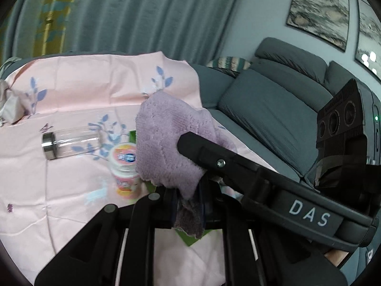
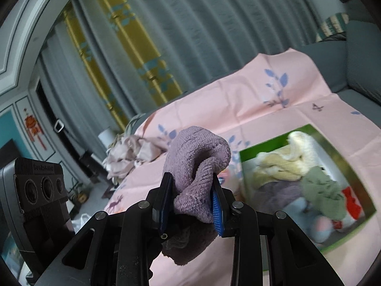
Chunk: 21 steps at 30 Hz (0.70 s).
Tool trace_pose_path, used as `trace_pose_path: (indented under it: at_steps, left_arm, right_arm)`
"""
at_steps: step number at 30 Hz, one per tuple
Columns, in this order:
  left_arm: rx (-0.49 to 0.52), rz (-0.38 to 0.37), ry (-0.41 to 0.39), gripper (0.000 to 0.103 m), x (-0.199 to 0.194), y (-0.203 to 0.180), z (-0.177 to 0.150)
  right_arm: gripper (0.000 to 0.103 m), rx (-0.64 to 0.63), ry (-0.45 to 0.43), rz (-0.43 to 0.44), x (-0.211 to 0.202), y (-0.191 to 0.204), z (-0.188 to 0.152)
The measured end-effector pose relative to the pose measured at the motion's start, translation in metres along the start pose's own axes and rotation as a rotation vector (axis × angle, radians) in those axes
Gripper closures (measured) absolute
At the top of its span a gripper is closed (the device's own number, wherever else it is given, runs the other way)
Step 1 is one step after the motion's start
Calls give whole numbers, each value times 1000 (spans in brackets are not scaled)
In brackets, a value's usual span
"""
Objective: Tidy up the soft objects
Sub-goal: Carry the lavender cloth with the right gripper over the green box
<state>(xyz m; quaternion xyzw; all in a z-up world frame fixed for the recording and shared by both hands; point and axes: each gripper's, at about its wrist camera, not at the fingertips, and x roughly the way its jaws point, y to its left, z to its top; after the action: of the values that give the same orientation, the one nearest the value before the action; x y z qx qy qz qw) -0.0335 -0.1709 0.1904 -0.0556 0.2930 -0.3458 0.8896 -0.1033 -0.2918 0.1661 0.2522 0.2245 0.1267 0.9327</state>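
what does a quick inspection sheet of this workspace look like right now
surface: pink leaf-print cloth sheet spread over a grey sofa.
job's things: fuzzy lilac towel held up between both grippers; green-rimmed box already holds cream, green, purple and red soft items.
clutter: clear glass bottle with metal cap lying on its side; pink-and-white lidded tub upright; crumpled beige fabric at the sheet's far edge.
grippers: left gripper jaws shut on the towel; right gripper jaws shut on a thicker bunch of it.
cables: nothing seen.
surroundings: grey-blue curtains, framed pictures on the wall.
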Motion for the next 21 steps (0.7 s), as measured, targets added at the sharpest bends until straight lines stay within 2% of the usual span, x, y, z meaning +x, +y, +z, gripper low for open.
trace_pose_path:
  at_steps: [10,16,21]
  left_arm:
    - [41,-79,76,93,39,-26,5]
    - [47,-77,141,93,66,-37,5]
    - [43,-101,201,93,91,-36,4]
  right_arm:
    - [70,107,-32,-85,-12,-45,5]
    - [70,198,-18,-93,-8,-77,5]
    - [70,250,-1,-135,-3,-98,4]
